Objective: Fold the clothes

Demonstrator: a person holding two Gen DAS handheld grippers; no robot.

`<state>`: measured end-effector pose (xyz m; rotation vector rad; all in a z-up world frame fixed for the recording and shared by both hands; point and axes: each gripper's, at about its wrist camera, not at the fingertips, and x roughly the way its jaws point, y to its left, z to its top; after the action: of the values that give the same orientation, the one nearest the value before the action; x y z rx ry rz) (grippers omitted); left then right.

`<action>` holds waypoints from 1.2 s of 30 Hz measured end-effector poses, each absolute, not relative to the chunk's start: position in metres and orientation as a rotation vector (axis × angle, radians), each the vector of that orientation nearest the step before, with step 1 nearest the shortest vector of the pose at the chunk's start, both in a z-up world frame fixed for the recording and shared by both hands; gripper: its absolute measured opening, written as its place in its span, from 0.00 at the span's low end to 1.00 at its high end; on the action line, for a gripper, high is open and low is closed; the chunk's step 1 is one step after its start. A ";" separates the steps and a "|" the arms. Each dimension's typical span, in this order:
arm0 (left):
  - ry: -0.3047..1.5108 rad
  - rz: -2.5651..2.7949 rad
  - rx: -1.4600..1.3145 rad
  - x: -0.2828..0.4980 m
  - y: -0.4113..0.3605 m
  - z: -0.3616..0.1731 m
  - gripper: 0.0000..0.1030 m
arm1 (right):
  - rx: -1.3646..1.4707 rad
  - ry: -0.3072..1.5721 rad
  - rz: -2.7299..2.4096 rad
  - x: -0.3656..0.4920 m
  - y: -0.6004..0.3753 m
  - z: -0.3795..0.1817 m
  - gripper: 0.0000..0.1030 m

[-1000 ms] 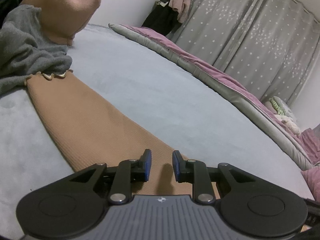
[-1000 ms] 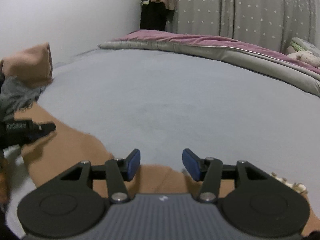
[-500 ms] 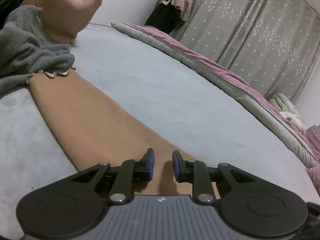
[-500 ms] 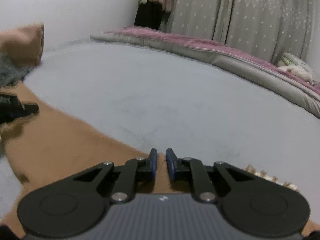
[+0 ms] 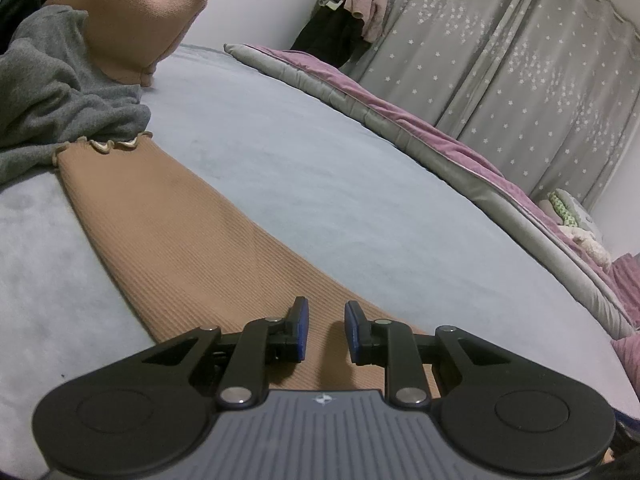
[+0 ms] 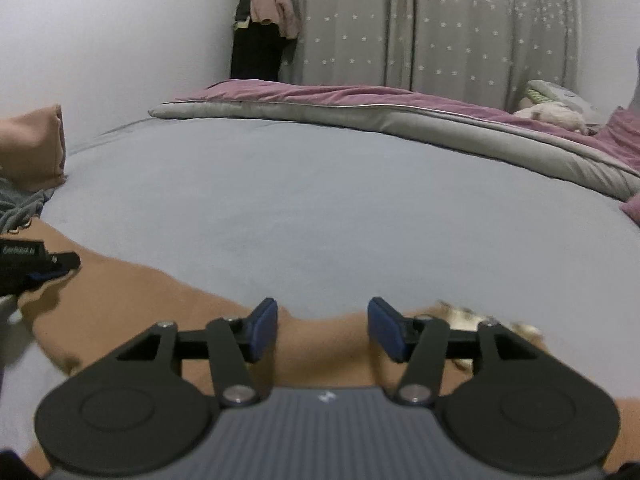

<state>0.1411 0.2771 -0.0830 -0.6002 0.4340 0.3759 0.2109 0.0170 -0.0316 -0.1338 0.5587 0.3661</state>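
Note:
A tan ribbed garment lies flat on the pale blue bed, its frilled cuff at the far left end. My left gripper hovers low over this strip, its blue pads a narrow gap apart with only flat cloth showing beneath. In the right wrist view the same tan garment runs across the foreground, with a frilled edge to the right. My right gripper stands wide open just above it. The left gripper shows at the left edge, over the cloth.
A crumpled grey sweater and a peach folded cloth lie at the far left of the bed. A grey and purple quilt borders the far side. Star-print curtains and hanging clothes stand behind.
My right gripper, shut half a second ago, has opened wide over the tan garment. The left gripper has kept its narrow gap and barely shifted.

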 end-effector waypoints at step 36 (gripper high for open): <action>0.443 0.412 -0.525 0.143 0.264 -0.076 0.22 | 0.060 0.776 -0.169 0.036 -0.318 -0.014 0.48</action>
<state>0.1428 0.2636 -0.0758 -0.5247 0.4426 0.4124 0.0365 -0.3180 -0.0140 0.0600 0.7761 -0.1694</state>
